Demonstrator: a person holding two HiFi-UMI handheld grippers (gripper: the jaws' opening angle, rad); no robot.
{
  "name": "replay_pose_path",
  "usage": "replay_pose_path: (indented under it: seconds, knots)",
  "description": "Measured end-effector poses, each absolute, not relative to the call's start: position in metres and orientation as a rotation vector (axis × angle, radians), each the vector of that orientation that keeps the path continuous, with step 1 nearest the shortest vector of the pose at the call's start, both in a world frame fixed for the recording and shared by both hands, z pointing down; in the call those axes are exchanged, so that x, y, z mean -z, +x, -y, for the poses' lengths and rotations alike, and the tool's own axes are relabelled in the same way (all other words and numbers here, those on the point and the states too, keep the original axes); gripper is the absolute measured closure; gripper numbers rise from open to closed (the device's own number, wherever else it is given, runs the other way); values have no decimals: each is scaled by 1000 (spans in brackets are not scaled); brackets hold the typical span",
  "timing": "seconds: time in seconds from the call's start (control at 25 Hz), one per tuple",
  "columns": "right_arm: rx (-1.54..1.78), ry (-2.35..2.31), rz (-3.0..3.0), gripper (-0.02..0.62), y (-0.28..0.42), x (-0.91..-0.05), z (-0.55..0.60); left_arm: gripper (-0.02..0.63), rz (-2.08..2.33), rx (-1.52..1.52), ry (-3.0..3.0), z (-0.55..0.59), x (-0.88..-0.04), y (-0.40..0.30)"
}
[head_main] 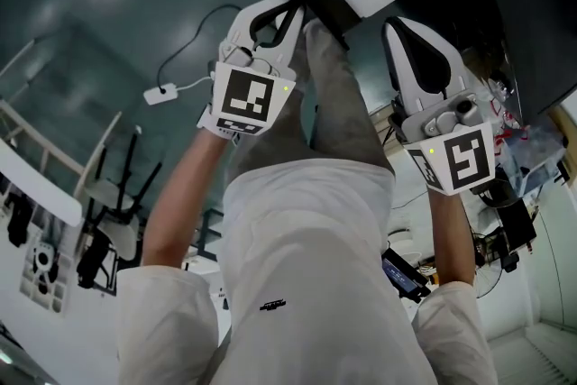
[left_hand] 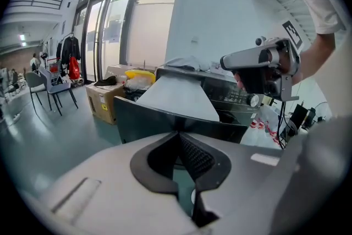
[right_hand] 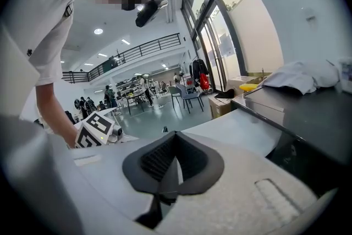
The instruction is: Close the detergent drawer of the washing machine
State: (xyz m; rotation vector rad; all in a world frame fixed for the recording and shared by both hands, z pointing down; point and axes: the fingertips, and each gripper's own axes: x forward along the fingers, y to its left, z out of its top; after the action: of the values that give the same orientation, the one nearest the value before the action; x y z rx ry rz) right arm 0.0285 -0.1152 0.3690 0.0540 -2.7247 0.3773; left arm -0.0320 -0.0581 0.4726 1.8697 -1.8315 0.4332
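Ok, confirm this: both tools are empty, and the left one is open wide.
Not quite: the left tool is shut, its jaws together with nothing between them, as the left gripper view shows. The rest holds: the right tool is empty as well.

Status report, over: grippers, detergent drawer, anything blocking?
Both shut, empty: left gripper, right gripper. Ahead, dark washing machine with knobbed control panel; detergent drawer not made out. No obstruction seen.
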Motion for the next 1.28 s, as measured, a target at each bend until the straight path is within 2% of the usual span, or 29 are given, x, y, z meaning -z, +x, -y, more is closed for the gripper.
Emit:
replay_pose_path:
  seconds: [0.84,1.28]
  knots:
    - [-474,66,2713,592,47,-379,126,589,1842,-459,1905,60,-467,-32]
    - [-473,96,2724,592,53,-372,133,588,1858,-441,1942,104,-464,-33]
